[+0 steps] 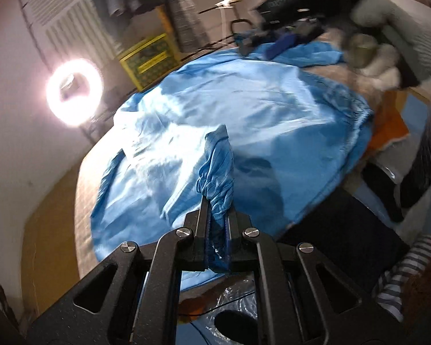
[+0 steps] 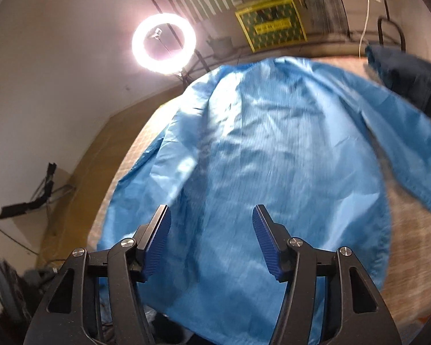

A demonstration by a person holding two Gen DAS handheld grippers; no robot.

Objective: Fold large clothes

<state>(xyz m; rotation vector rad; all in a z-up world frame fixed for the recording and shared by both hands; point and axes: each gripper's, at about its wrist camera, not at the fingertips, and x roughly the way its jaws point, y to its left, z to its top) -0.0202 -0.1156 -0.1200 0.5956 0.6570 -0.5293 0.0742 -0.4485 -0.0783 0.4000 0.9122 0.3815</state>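
So the big blue garment (image 2: pixel 261 155) is spread out flat over most of the bed (image 2: pixel 411 224), which has a beige, woven-looking cover, and it reaches from the near edge pretty much up to the far edge. One long sleeve (image 2: pixel 411 149) runs out toward the right edge of the bed, and from the right wrist view it lies flat on the cover. The left gripper (image 1: pixel 217 218) has its jaws clamped tight on a bunched, elasticated bit of the blue fabric, looks like a cuff (image 1: pixel 216 172), and that bit stands up above the rest of the garment, which lies below it. The right gripper (image 2: pixel 211 235) is hanging over the near part of the garment with its jaws wide apart and nothing between the blue ribbed pads (image 2: pixel 157 241); can't tell if it's touching the cloth or just above it. In the left wrist view you can also see a gloved hand (image 1: pixel 399 43) up in the far right corner, blurry. There's a dark blue folded item (image 2: pixel 408 77) sitting at the far right corner of the bed, just beside the sleeve. Beyond the far edge a ring light (image 2: pixel 163 43) is glaring away, and a yellow-green box (image 2: pixel 273 26) sits against the wall.
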